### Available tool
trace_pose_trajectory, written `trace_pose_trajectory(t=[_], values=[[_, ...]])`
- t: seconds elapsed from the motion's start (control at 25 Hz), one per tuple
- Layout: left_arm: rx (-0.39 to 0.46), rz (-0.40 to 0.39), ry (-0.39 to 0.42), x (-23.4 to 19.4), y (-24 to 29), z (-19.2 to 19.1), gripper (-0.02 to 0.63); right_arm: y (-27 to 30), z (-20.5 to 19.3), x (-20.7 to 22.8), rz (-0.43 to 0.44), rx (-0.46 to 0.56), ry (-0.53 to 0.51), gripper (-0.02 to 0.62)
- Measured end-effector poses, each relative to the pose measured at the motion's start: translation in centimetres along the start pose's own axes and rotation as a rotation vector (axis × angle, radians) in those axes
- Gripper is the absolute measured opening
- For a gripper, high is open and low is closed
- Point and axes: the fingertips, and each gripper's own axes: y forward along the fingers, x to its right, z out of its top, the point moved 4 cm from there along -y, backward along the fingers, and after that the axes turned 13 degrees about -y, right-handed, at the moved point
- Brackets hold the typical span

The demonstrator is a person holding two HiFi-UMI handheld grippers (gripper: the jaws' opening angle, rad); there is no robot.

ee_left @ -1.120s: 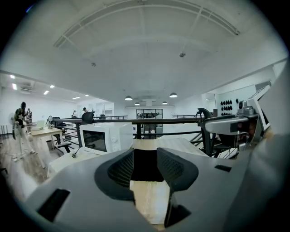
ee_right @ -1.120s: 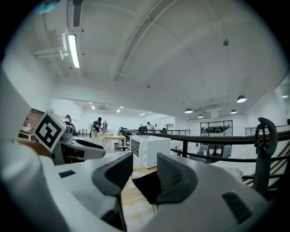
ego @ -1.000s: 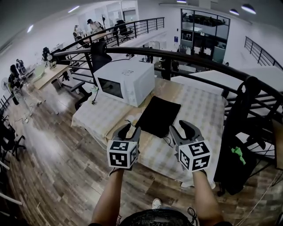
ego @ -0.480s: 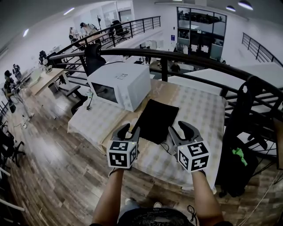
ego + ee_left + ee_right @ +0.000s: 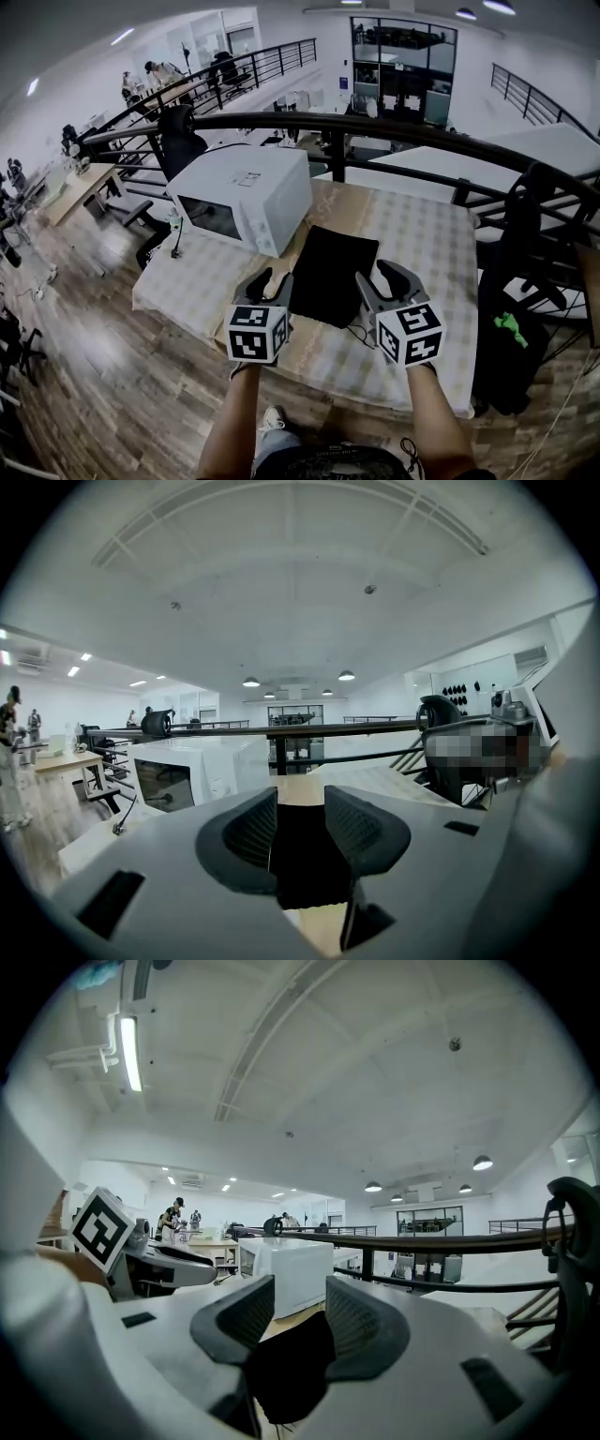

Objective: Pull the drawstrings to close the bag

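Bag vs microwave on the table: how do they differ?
The bag is black and lies flat; the microwave is white, boxy and stands tall. The bag sits mid-table, nearer the person; the microwave stands at the back left. Both rest on the same table.

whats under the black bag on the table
The flat black fabric drawstring bag lies on a tan strip that runs across the checked tablecloth. The bag covers the surface directly beneath it, so anything else under it cannot be seen.
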Motion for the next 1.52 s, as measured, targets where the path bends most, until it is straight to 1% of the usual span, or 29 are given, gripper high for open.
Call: trace_pose_trajectory(t=[0.2,0.52,0.8,0.92,1.12,1.2,1.32,1.52], values=[[-0.015,-0.074,0.012,-2.9,2.9,1.7,0.158,3.2,1.0,-0.7,-0.053,-0.026,0.004,0.161],[-0.052,-0.210,0.054,-6.6,6.4,4.4,0.158,6.7,2.8,-2.0,-0.178,-0.062,0.037,0.166],[-0.084,-0.356,0.111,-8.3,8.9,5.2,0.158,7.7,3.0,-3.2,-0.308,-0.104,0.072,0.166],[-0.094,-0.405,0.117,-8.8,9.4,5.3,0.158,7.7,3.1,-3.8,-0.355,-0.122,0.077,0.166],[-0.106,-0.479,0.125,-8.2,9.7,5.0,0.158,6.3,3.4,-4.0,-0.427,-0.150,0.076,0.166],[-0.108,-0.499,0.126,-7.8,9.7,5.0,0.158,5.6,3.4,-3.9,-0.446,-0.158,0.077,0.166],[-0.111,-0.517,0.146,-7.3,9.9,4.8,0.158,5.0,3.2,-3.7,-0.453,-0.167,0.073,0.166],[-0.114,-0.524,0.190,-7.1,10.3,4.0,0.158,4.5,2.0,-3.2,-0.424,-0.187,0.058,0.166]])
